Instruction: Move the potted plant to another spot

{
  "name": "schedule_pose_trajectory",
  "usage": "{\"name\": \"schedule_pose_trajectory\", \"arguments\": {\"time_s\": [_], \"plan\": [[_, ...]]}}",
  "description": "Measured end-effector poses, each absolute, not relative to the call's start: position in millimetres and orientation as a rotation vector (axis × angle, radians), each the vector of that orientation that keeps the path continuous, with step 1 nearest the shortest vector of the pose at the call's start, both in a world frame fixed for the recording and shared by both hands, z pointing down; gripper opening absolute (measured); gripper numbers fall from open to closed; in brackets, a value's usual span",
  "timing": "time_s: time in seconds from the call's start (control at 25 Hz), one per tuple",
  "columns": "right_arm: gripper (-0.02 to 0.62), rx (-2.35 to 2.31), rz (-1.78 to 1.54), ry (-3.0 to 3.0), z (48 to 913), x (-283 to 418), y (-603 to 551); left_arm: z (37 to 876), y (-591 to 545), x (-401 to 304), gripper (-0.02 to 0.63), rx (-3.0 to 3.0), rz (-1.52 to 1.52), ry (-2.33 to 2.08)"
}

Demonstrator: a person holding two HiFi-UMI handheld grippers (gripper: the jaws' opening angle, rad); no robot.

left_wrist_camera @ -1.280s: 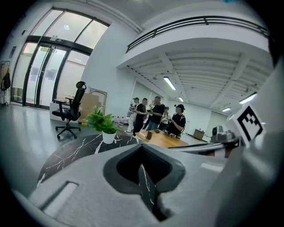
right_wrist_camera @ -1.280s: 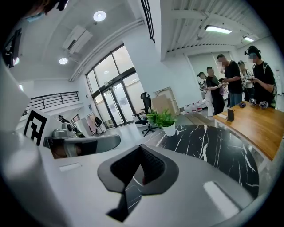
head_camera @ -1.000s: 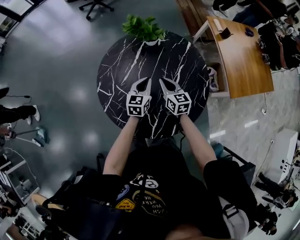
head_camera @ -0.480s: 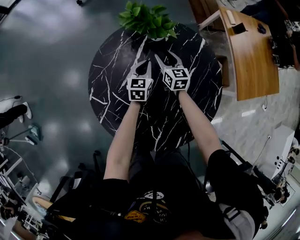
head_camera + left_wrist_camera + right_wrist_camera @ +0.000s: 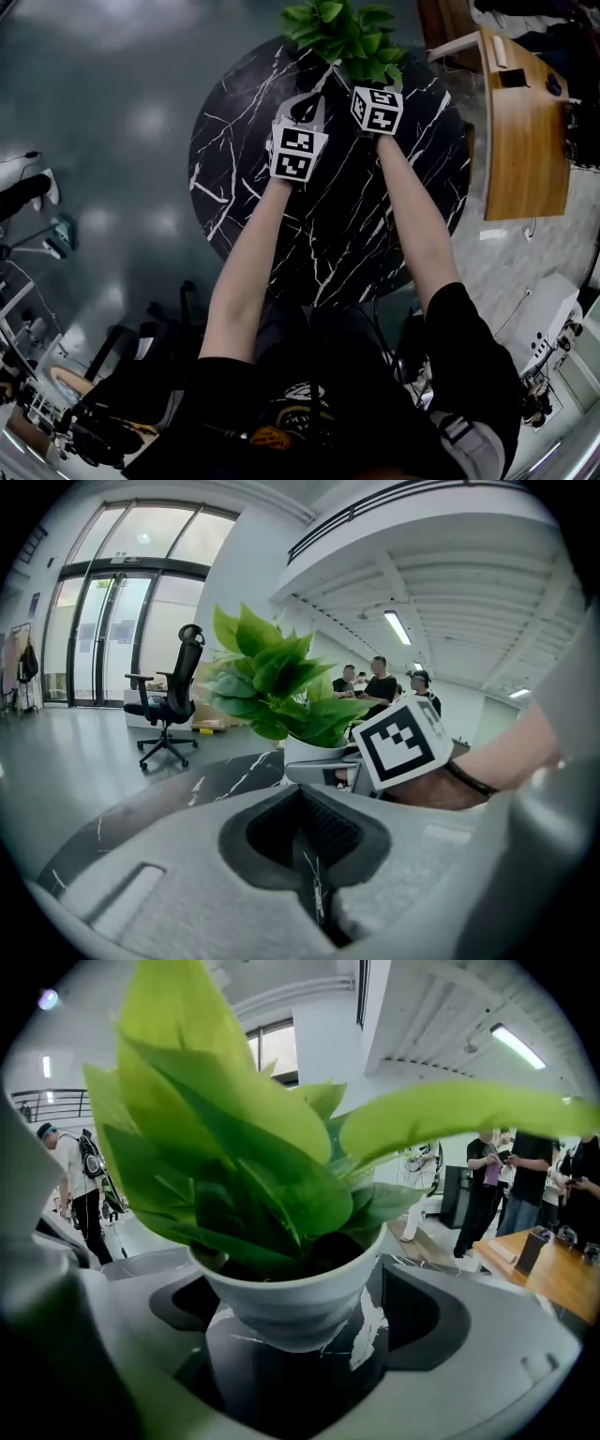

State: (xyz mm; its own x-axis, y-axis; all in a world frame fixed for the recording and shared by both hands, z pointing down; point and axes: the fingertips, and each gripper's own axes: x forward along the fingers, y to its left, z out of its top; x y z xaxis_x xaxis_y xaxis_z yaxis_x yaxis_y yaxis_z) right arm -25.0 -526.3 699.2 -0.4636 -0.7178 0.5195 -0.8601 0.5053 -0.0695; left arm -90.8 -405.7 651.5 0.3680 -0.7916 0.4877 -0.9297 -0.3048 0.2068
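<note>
The potted plant [image 5: 347, 33], broad green leaves in a white pot [image 5: 291, 1302], stands at the far edge of the round black marble table [image 5: 244, 169]. My right gripper [image 5: 350, 77] reaches under the leaves. Its jaws have just been opening and now stand wide on either side of the pot, with a little room showing on each side. My left gripper [image 5: 304, 105] hovers over the table just left of the plant, jaws shut and empty. In the left gripper view the plant [image 5: 272, 682] and the right gripper's marker cube [image 5: 405, 742] lie straight ahead.
A wooden desk [image 5: 525, 131] stands to the right of the table. Past the table are glossy grey floor, a black office chair [image 5: 173, 700] and several people standing [image 5: 525, 1176]. The table's far rim runs just behind the pot.
Both grippers have travelled forward across the table to the plant. The right gripper's jaws went from shut to wide open and now flank the pot. The left stayed shut.
</note>
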Motion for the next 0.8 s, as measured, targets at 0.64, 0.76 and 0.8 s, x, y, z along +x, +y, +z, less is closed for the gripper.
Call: {"name": "schedule_pose_trajectory", "arguments": {"time_s": [0.64,0.76,0.8], "plan": [[0.489,1.152,0.401,-2.388,712,-122,-515,661,-356,-176,0.005,2.023,0.323,-1.633],[0.489,1.052,0.374,-2.432,712,-162,-487,658,-332,-200,0.005,1.962,0.3,-1.695],[0.489,1.02,0.368,-2.444,711,-174,-477,658,-321,-208,0.005,1.934,0.288,-1.718]]}}
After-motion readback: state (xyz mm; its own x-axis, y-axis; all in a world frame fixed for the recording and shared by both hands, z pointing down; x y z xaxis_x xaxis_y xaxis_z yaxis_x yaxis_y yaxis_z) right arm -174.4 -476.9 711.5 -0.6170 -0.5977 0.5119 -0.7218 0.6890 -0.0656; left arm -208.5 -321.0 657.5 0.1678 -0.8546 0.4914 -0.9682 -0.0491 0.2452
